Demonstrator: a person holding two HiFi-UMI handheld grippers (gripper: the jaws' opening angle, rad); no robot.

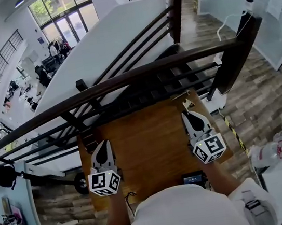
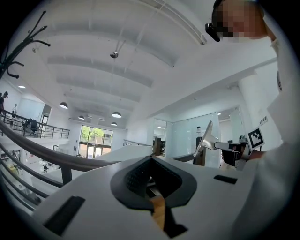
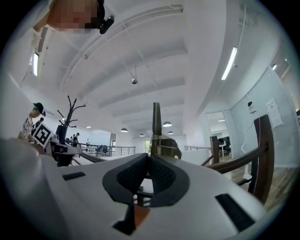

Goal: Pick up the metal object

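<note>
A wooden table (image 1: 151, 144) stands against a dark railing (image 1: 125, 80) over a plank floor (image 1: 264, 91), with tall windows (image 1: 66, 15) and round ceiling lamps (image 2: 116, 114) beyond.

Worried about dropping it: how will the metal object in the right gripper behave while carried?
The metal object looks thin and flat, so probably stiff and light. The right gripper pinches only one end, most sticking out beyond the jaws, so it may pivot or slip. Being flat, it likely won't roll if dropped on the wooden table.

Two tongs: left (image 1: 104, 142), right (image 1: 185, 113). One metal object (image 1: 185, 102). One wooden table (image 1: 151, 144).
</note>
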